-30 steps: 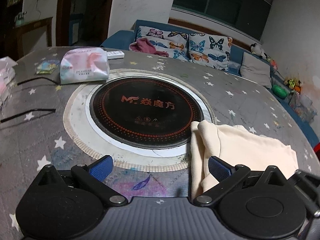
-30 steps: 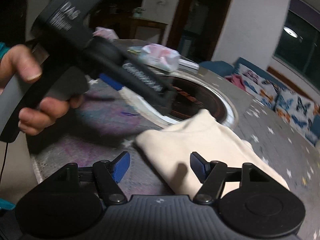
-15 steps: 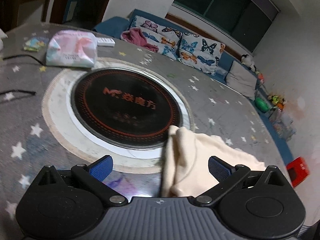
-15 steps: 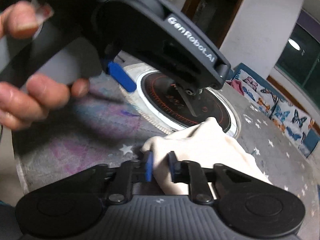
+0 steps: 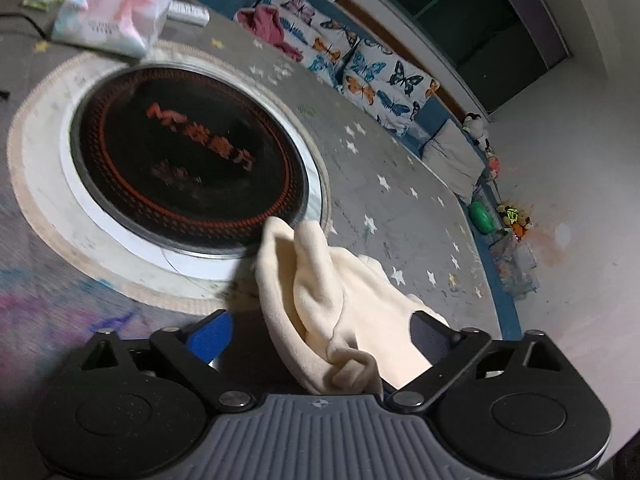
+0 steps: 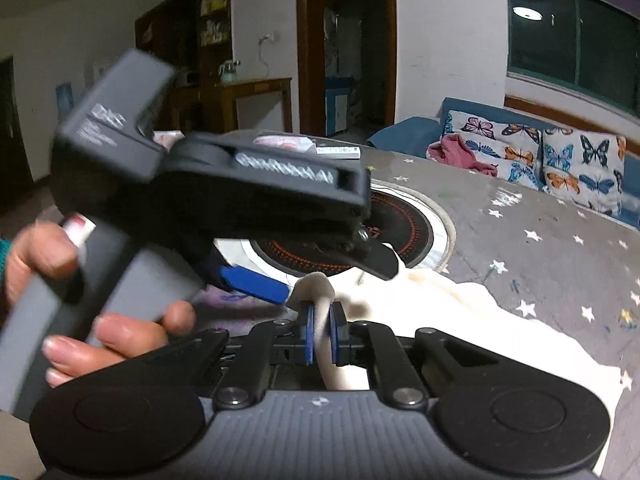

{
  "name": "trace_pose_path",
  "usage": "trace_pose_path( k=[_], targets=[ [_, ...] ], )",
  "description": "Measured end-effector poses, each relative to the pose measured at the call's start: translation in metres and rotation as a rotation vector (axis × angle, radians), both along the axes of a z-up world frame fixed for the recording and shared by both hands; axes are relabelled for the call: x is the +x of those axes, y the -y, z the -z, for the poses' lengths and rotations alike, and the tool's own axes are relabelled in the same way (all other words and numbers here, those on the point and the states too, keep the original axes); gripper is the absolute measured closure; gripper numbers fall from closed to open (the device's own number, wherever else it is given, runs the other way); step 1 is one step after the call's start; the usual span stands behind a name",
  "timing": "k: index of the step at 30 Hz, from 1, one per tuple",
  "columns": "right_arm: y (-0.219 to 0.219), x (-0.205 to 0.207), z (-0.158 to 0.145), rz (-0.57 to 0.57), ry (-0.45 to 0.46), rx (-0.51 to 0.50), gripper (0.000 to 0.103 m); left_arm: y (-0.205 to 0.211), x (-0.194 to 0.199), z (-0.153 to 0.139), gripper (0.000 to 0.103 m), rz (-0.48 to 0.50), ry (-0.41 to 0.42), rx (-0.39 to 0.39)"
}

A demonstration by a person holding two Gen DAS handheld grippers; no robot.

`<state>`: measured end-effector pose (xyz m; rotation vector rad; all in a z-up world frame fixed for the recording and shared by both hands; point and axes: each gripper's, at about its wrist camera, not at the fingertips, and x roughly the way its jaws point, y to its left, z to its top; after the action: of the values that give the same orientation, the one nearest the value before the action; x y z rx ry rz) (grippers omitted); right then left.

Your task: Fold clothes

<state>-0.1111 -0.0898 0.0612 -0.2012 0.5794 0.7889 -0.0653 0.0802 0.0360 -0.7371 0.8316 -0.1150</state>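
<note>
Grey star-print table [image 5: 400,184] with a round black induction plate [image 5: 188,164] set in the middle; a pastel pouch [image 5: 108,16] lies at the far edge. Behind it, a blue sofa with butterfly cushions [image 5: 360,68], dark window, white walls. Your left gripper [image 5: 320,330] has its jaws wide apart, and the cream garment [image 5: 320,292] rises bunched between them, touching neither blue pad as far as I can tell. Your right gripper [image 6: 320,330] is clamped together on a fold of that garment [image 6: 480,320]. The rest of the cloth trails rightward over the table, beside the plate's rim. Fabric looks soft, fleecy, crumpled, lifted at the pinched end.
</note>
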Motion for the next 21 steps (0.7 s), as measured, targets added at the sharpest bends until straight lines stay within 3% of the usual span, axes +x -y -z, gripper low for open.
trace_pose_path(
  k=[4,6,11,14,16,21],
  targets=[
    [0.013,-0.002,0.000,-0.001,-0.022,0.039,0.096,0.008,0.005,0.011,0.028,-0.004,-0.041,-0.045],
    [0.017,-0.003,0.001,-0.008,-0.033,0.047,0.096,0.010,0.006,0.016,0.045,-0.010,-0.050,-0.055],
    [0.023,-0.008,0.003,-0.026,-0.042,0.043,0.096,0.011,0.005,0.019,0.072,-0.022,-0.057,-0.044],
    [0.027,-0.009,0.003,-0.028,-0.052,0.050,0.095,0.011,0.004,0.019,0.078,-0.029,-0.061,-0.028],
    [0.030,-0.010,0.002,-0.020,-0.060,0.062,0.088,0.010,0.004,0.020,0.078,-0.033,-0.064,-0.017],
    [0.050,-0.006,0.000,0.075,-0.040,0.047,0.084,0.014,0.003,0.018,0.080,-0.024,-0.057,0.017]
  ],
)
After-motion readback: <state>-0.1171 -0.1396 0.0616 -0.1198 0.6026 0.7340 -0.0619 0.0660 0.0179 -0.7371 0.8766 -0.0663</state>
